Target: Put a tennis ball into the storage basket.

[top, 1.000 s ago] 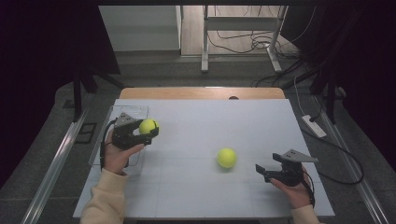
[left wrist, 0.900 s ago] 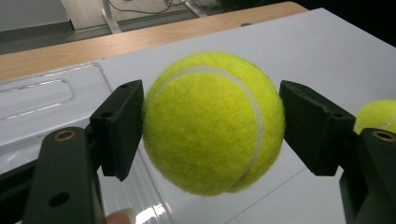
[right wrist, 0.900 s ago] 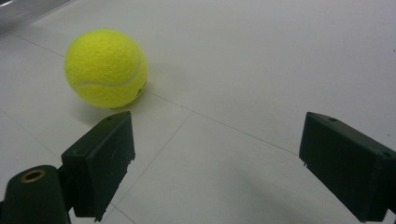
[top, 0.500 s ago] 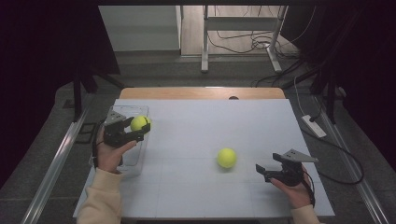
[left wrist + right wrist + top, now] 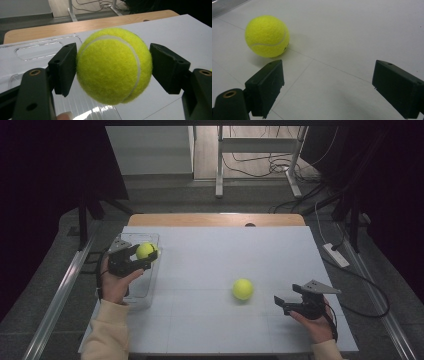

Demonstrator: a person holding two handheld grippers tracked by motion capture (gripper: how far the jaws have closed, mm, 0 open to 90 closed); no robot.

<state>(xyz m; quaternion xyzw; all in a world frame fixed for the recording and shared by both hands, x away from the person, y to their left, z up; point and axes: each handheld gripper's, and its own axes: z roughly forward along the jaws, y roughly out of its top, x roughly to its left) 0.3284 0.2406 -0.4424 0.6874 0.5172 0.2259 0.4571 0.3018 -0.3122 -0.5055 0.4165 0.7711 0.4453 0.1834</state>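
The clear tray [image 5: 145, 292] is sitting at the left edge of the white table [image 5: 210, 255], and everything else here is placed from it. The left hand [image 5: 116, 284] is holding the left gripper [image 5: 143, 259] above the far part of the tray. That gripper is pinching a yellow tennis ball [image 5: 145, 250] between its jaws, so the ball is hanging in the air over the tray and not lying on it. In the left gripper view the held ball [image 5: 114, 65] is sitting between the two black jaws, with the left jaw pressing against its fuzz and the right jaw meeting its other side; the tray's ribbed floor [image 5: 82, 105] and moulded rim are showing below and behind it.

Well to the right of the tray, a second tennis ball [image 5: 242, 289] is resting on the bare table top, touching nothing else. Farther right from the tray again, near the table's front right part, the right hand [image 5: 315, 322] is holding the right gripper [image 5: 281, 304] low over the surface. Its jaws are standing spread wide with nothing between them, pointing back toward the tray side. In the right gripper view the loose ball [image 5: 267, 36] is lying ahead of the left jaw, near it but clearly apart.
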